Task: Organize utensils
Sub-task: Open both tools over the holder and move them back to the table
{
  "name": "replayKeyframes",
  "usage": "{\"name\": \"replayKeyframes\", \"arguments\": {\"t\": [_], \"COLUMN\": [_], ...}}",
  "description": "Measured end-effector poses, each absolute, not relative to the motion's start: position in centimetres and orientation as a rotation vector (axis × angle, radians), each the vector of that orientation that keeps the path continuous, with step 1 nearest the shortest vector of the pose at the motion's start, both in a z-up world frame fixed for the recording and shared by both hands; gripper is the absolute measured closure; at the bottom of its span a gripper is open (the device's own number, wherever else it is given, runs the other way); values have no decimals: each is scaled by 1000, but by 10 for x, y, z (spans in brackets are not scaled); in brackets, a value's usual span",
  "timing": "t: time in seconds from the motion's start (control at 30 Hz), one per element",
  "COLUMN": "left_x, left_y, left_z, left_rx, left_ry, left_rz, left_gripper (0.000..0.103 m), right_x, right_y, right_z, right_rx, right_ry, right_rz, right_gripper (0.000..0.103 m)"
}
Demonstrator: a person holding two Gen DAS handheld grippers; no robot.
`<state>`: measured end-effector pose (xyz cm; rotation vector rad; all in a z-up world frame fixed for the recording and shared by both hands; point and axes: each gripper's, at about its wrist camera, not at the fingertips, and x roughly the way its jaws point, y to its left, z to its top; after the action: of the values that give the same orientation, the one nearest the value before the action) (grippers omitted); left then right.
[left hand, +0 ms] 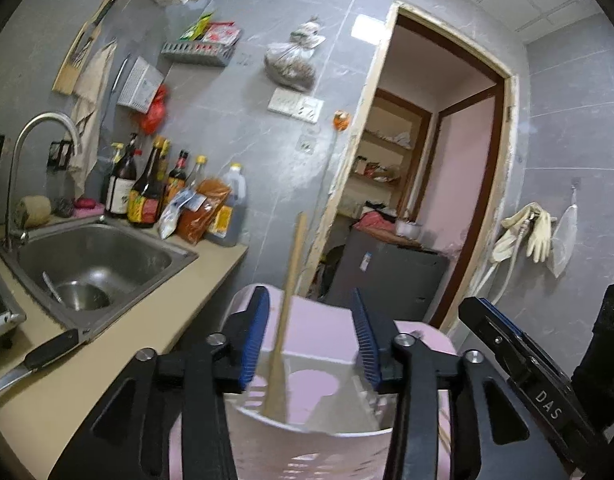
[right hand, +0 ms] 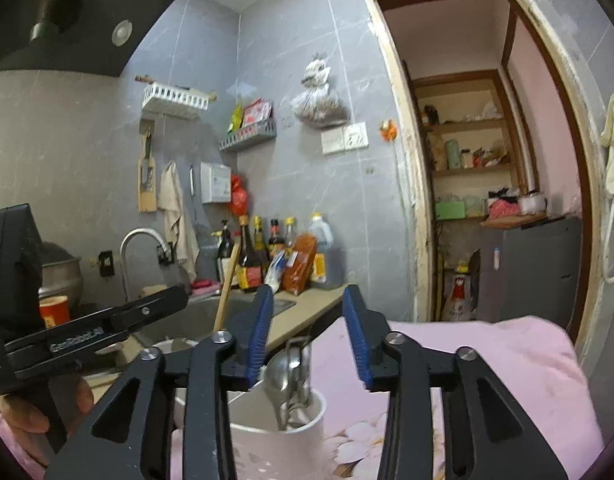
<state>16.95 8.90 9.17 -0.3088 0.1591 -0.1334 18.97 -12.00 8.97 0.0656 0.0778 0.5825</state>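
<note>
A white utensil holder stands on a pink cloth right below my left gripper, whose blue-padded jaws are open and empty. A wooden stick stands upright in the holder between the jaws, touching neither. In the right wrist view the same holder holds metal spoons and the wooden stick. My right gripper is open and empty just above the spoons. The left gripper shows at the left there.
A steel sink with a bowl and spoon sits left in the beige counter, a black-handled knife at its front edge. Sauce bottles line the wall. An open doorway and a dark cabinet lie ahead.
</note>
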Motion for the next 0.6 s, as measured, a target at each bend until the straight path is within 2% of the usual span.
{"name": "replayKeyframes", "arguments": {"t": [0.2, 0.27, 0.33, 0.43, 0.6], "left_x": [163, 161, 161, 159, 158], "left_y": [70, 63, 58, 49, 27], "left_z": [106, 109, 110, 111, 110], "left_rx": [-280, -268, -262, -257, -220], "left_ry": [121, 113, 107, 101, 116], "left_rz": [-167, -164, -167, -179, -207], "left_gripper": [45, 36, 22, 7, 5], "right_x": [178, 174, 169, 164, 160], "right_y": [-146, -156, -168, -183, -207], "right_z": [108, 112, 115, 116, 112], "right_rx": [55, 48, 42, 20, -6], "right_ry": [14, 0, -13, -16, 2], "right_rz": [519, 494, 472, 435, 384], "right_gripper": [51, 42, 29, 22, 11]}}
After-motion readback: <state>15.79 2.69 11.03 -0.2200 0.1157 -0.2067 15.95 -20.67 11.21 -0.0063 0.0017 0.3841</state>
